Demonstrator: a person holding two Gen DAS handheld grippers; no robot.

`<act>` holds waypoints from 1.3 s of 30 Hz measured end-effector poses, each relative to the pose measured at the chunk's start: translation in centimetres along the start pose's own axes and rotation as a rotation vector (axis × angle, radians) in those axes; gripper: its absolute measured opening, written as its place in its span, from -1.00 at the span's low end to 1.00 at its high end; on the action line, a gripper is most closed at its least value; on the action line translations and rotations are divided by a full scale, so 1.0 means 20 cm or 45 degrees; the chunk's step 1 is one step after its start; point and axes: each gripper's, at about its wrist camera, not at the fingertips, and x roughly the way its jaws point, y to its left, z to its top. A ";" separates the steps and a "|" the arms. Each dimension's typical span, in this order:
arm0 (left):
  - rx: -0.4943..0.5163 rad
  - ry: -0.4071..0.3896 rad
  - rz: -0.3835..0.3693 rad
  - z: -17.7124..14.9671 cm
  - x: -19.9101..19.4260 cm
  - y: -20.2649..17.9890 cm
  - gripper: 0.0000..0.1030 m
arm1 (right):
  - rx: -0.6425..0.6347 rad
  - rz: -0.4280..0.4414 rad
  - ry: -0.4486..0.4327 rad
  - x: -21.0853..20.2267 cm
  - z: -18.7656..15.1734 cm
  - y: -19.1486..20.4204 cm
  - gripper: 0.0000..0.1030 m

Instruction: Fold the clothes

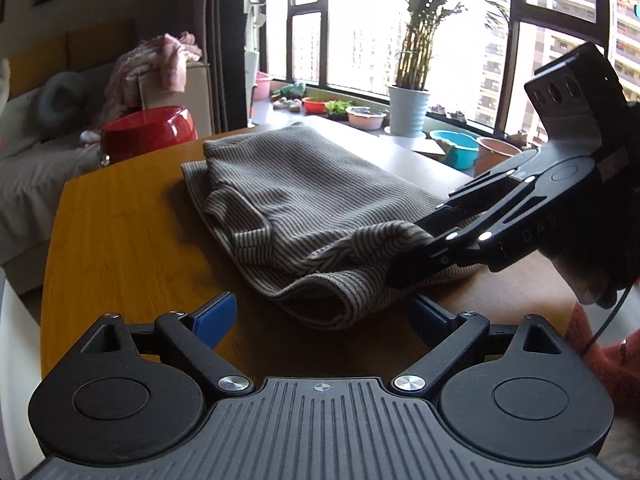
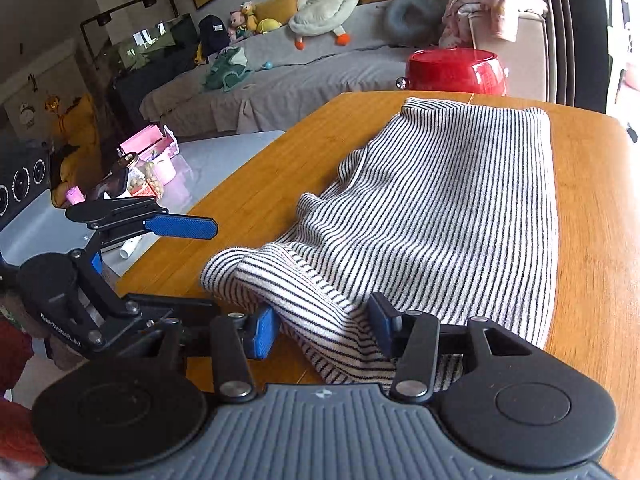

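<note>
A black-and-white striped garment (image 1: pixel 304 196) lies partly folded on the wooden table (image 1: pixel 120 216); it also shows in the right wrist view (image 2: pixel 440 208). My left gripper (image 1: pixel 320 316) is open, its blue pads either side of the garment's near edge without gripping it. It also shows in the right wrist view (image 2: pixel 160 248), open, left of the cloth. My right gripper (image 2: pixel 324 324) has its jaws around a bunched fold of the garment's near end. In the left wrist view it (image 1: pixel 412 264) reaches in from the right, and its tips sit in the cloth.
A red bowl-shaped stool (image 1: pixel 148 132) stands beyond the table's far left corner. A grey table (image 2: pixel 192 160) with a pink box and small items adjoins the left side. A sofa with toys (image 2: pixel 320 0) is behind. Plant pots and basins line the window sill (image 1: pixel 408 112).
</note>
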 end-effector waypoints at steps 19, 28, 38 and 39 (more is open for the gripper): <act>0.445 -0.096 -0.167 0.08 0.26 -0.19 0.38 | -0.017 0.052 0.074 0.02 0.07 -0.03 -0.04; -0.013 -0.031 -0.392 0.13 0.33 -0.01 -0.07 | -0.404 -0.233 -0.008 -0.23 0.02 0.08 0.45; -0.538 0.058 -0.534 0.16 0.46 0.28 -0.10 | -1.088 -0.553 -0.033 -0.10 -0.28 0.30 0.49; -0.538 0.057 -0.534 0.16 0.46 0.29 -0.10 | -1.114 -0.537 -0.033 -0.10 -0.29 0.31 0.49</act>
